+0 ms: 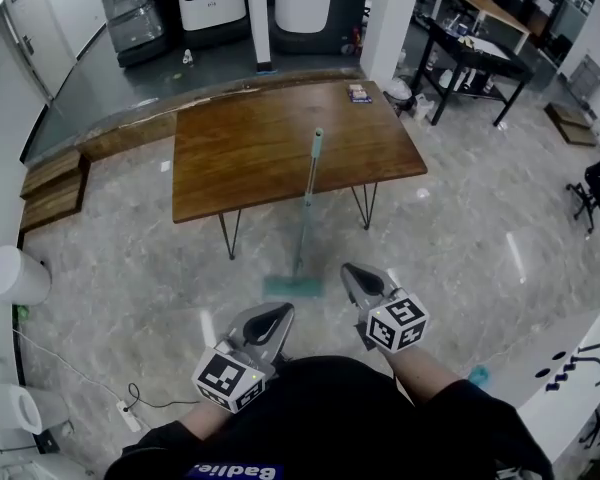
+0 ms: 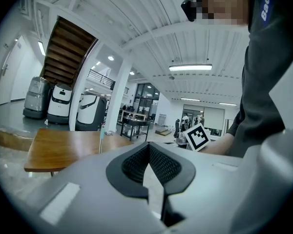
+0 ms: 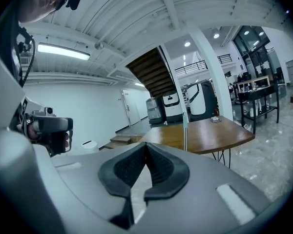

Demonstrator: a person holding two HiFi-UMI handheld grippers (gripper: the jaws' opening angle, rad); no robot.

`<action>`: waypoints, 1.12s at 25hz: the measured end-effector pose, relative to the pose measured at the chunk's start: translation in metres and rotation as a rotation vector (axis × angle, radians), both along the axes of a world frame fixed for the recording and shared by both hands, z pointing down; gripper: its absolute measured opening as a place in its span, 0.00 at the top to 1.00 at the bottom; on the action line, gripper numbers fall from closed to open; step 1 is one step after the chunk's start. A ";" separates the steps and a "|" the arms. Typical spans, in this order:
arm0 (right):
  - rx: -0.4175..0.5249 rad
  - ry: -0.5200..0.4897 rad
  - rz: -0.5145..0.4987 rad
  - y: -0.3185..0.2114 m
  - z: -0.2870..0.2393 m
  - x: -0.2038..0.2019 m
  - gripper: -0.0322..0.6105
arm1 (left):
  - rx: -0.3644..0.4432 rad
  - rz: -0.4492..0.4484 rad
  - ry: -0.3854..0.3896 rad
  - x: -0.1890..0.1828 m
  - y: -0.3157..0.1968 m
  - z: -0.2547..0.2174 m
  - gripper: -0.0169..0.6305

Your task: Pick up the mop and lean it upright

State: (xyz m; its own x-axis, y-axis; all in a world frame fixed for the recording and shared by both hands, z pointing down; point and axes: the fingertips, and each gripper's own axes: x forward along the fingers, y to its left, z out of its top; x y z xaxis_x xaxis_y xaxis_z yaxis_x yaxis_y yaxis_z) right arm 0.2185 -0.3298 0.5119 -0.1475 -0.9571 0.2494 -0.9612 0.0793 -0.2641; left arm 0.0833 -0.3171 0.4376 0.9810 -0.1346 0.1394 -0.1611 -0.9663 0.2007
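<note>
Where the mop stands: on the floor in front of the wooden table, well apart from both grippers.
Mop's long axis: close to upright, the thin pole rising from its head and away from the person, with the upper part against the table's near edge and the tip above the tabletop.
Mop head: flat, teal, rectangular, lying on the floor at the end nearest the person.
Pole: slim, pale grey and straight, with a teal grip at the top end.
Table: brown wood with visible grain, an angular top, thin black hairpin legs.
Floor: glossy grey marbled stone.
Left gripper: clenched, its dark ribbed pads meeting at the tips with nothing between them, held low near the person.
Right gripper: also clenched and empty, just right of the mop head but clear of it.
Marker cubes: white faces with black squares, one on each gripper.
</note>
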 end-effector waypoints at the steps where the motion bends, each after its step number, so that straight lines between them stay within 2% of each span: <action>1: 0.001 -0.001 -0.010 0.007 -0.001 0.003 0.95 | 0.002 0.000 -0.006 0.006 0.009 -0.001 0.95; 8: 0.011 -0.013 -0.056 0.066 -0.004 0.030 0.95 | 0.006 -0.011 -0.043 0.045 0.071 -0.002 0.95; 16: 0.049 -0.048 -0.109 0.124 -0.004 0.046 0.95 | 0.007 -0.066 -0.091 0.066 0.124 0.007 0.95; 22: 0.069 -0.119 -0.155 0.140 -0.002 0.036 0.95 | 0.014 -0.134 -0.127 0.054 0.136 0.004 0.95; 28: 0.079 -0.165 -0.166 0.138 -0.011 0.015 0.95 | 0.017 -0.122 -0.114 0.040 0.132 0.005 0.95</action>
